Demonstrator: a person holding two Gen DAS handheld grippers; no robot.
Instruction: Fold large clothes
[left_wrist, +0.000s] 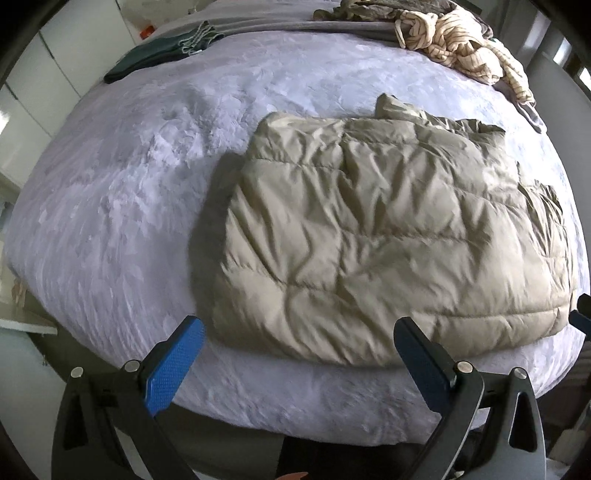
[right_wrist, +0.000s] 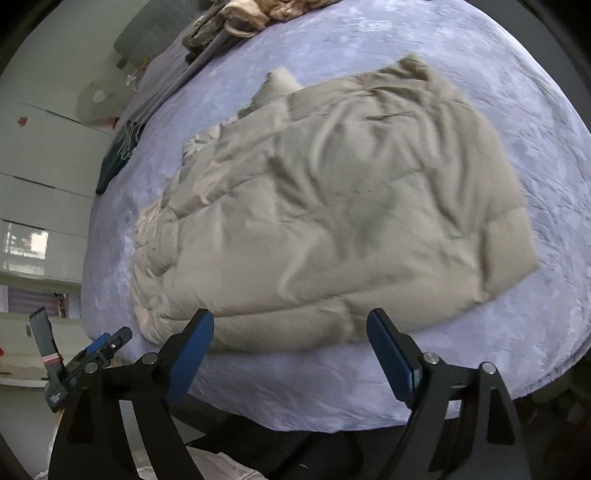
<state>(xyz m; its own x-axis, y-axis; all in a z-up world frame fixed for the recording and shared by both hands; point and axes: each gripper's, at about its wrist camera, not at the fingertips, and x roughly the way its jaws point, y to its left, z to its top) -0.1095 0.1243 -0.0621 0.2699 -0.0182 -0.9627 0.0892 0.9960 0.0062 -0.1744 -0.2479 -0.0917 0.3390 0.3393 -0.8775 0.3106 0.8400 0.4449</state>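
Beige quilted jacket (left_wrist: 384, 236) lies folded into a rough rectangle on the bed (left_wrist: 122, 206), close to the bed's near edge. In the left wrist view its long axis runs left to right, roughly parallel to that near edge; the quilting seams run the same way. Near hem edge is fairly straight. Far side is uneven, with a bunched corner standing up at the far middle. Right end shows loose layers sticking out past the top fold.

In the right wrist view the jacket (right_wrist: 332, 206) appears slanted, its long axis running from lower left to upper right.

Left gripper (left_wrist: 299, 339): jaws wide apart, nothing between the pads; hovers over the jacket's near left corner, no contact seen.

Right gripper (right_wrist: 290, 328): jaws wide, empty, above the near hem, not touching it.

Far edge of bed: striped cream garment (left_wrist: 461, 44) in a heap, dark green folded cloth (left_wrist: 155, 55) well apart from it.
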